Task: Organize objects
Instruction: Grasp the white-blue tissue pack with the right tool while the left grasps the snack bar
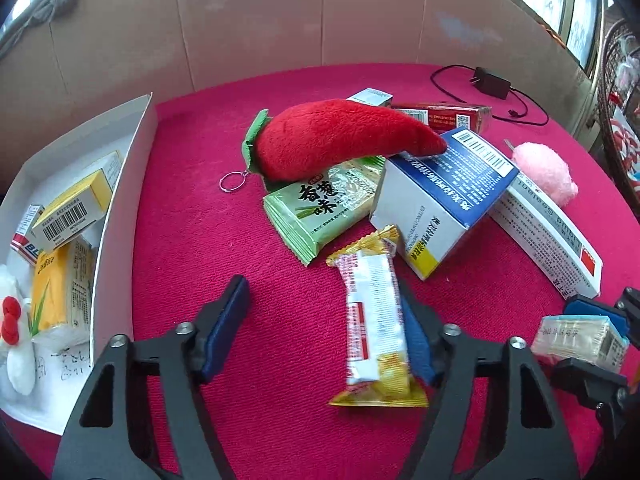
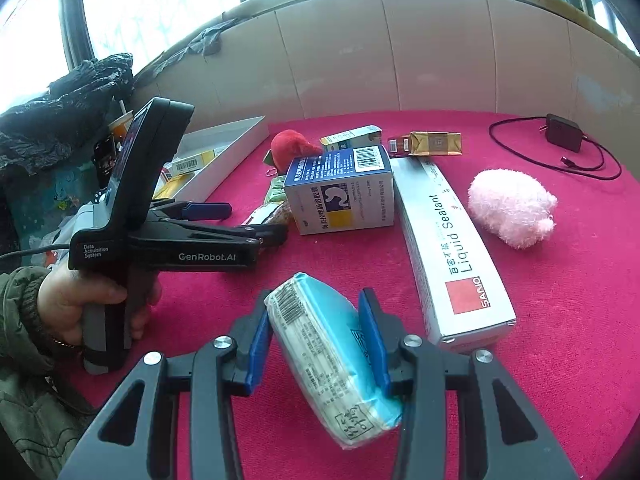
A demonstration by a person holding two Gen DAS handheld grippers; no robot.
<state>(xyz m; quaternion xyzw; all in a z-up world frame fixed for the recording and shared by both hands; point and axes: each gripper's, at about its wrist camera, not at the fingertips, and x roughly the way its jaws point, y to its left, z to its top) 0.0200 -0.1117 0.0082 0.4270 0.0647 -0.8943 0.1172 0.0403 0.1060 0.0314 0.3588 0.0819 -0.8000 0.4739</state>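
My left gripper [image 1: 320, 312] is open over the red cloth; a yellow and white snack bar [image 1: 374, 320] lies against its right finger, not clamped. My right gripper [image 2: 316, 332] is shut on a blue and clear packet of toothpicks [image 2: 332, 364], also seen in the left wrist view [image 1: 580, 338]. A white tray [image 1: 120, 216] at the left holds a yellow box [image 1: 74, 208], a yellow packet [image 1: 60, 292] and a white plush [image 1: 14, 340]. On the cloth lie a red plush chilli [image 1: 344, 136], a green snack pack [image 1: 320, 208], a blue and white box [image 1: 440, 204] and a long sealant box [image 2: 452, 248].
A pink plush [image 2: 512, 208] lies at the right. A black charger with cable [image 2: 564, 136] sits at the far right. A small box [image 2: 352, 138] and a red and gold pack [image 2: 428, 144] lie behind. A cardboard wall [image 1: 280, 20] stands behind the table. The left gripper's body [image 2: 160, 216] is close at the left.
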